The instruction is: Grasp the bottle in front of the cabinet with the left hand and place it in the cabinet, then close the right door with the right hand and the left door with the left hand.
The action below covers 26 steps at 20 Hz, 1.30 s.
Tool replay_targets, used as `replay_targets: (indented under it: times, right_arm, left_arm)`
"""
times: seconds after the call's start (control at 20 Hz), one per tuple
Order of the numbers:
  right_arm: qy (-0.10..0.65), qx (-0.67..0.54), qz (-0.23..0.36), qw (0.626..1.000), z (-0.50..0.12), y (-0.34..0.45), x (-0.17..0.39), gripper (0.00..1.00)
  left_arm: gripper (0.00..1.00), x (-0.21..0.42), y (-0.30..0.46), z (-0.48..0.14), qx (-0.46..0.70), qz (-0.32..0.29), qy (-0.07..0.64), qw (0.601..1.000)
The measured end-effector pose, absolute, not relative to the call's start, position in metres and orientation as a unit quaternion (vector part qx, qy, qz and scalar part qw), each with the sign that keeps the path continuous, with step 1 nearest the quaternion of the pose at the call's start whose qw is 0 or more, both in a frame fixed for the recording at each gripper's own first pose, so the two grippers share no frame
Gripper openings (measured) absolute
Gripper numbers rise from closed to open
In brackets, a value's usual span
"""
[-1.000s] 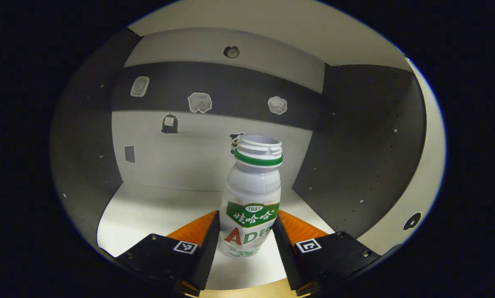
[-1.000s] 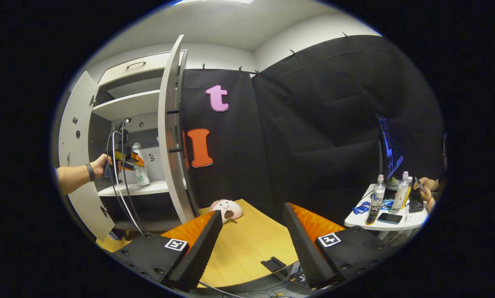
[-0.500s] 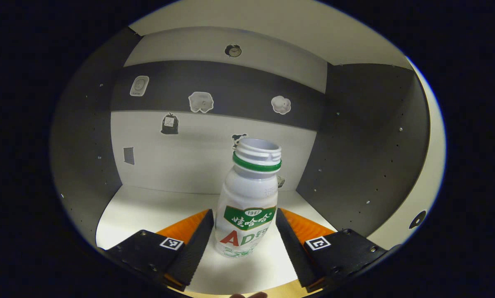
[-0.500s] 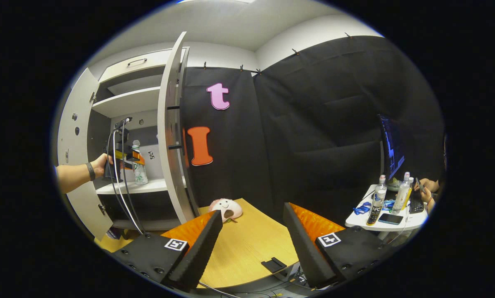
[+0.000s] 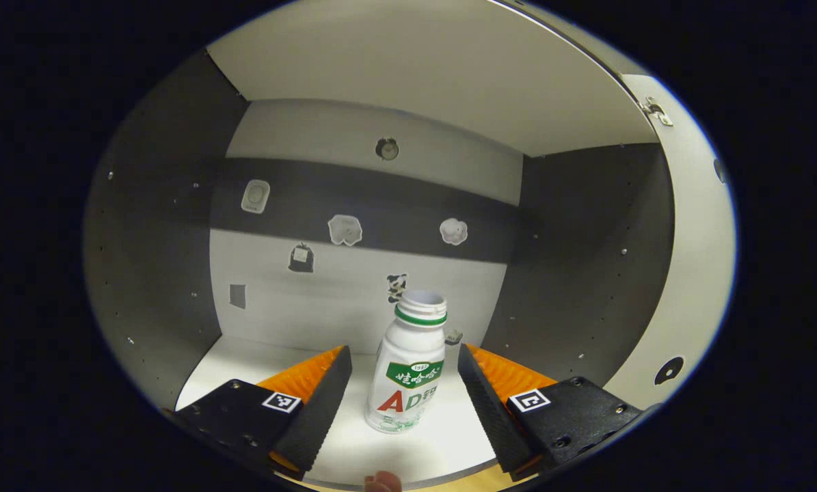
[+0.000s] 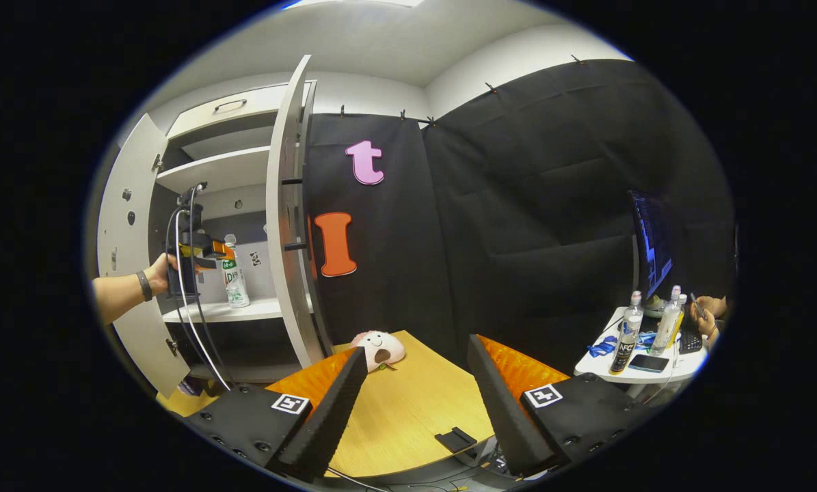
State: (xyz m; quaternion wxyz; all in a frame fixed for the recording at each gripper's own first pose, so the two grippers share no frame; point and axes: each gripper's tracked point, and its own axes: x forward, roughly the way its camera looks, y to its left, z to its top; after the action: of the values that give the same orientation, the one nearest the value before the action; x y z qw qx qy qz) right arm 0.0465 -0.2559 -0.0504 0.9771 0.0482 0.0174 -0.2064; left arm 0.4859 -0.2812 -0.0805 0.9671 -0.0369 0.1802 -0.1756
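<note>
left gripper view | bottle [image 5: 408,372] upright on cabinet shelf [image 5: 442,444] | both grippers' jaws apart

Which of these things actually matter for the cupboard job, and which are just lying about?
Part of the job:
- bottle, standing on the cabinet shelf
- right door, open
- left door, open
- left gripper, open around the bottle
- right gripper, open above the wooden table

Just lying about:
- pink toy
- side-table bottles
- phone
</note>
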Motion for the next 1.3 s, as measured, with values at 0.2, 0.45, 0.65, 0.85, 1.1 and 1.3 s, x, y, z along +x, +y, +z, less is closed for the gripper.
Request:
replay_targets:
  times: [0.2, 0.45, 0.65, 0.85, 1.1, 1.3]
  right_arm:
    - [0.021, 0.047, -0.183, 0.982, -0.051, -0.247, 0.055, 0.98]
    - [0.024, 0.039, -0.144, 0.988, -0.046, -0.231, 0.067, 0.98]
    - [0.020, 0.036, -0.114, 0.993, -0.039, -0.216, 0.075, 0.98]
    - [0.021, 0.035, -0.079, 0.996, -0.039, -0.200, 0.085, 0.98]
    - [0.019, 0.035, -0.042, 0.998, -0.036, -0.180, 0.097, 0.98]
    - [0.023, 0.031, -0.029, 0.999, -0.037, -0.170, 0.101, 0.98]
  left_arm:
    - [0.96, 0.450, -0.279, -0.039, -0.049, -0.189, 0.146, 0.970]
    - [0.93, 0.399, -0.259, 0.011, -0.078, -0.191, 0.086, 0.975]
    - [0.95, 0.349, -0.241, 0.033, -0.086, -0.192, 0.051, 0.976]
    - [0.95, 0.296, -0.227, 0.036, -0.080, -0.184, 0.037, 0.979]
    - [0.95, 0.243, -0.199, 0.021, -0.059, -0.142, 0.026, 0.988]
    - [0.95, 0.207, -0.178, -0.015, -0.054, -0.106, 0.045, 0.992]
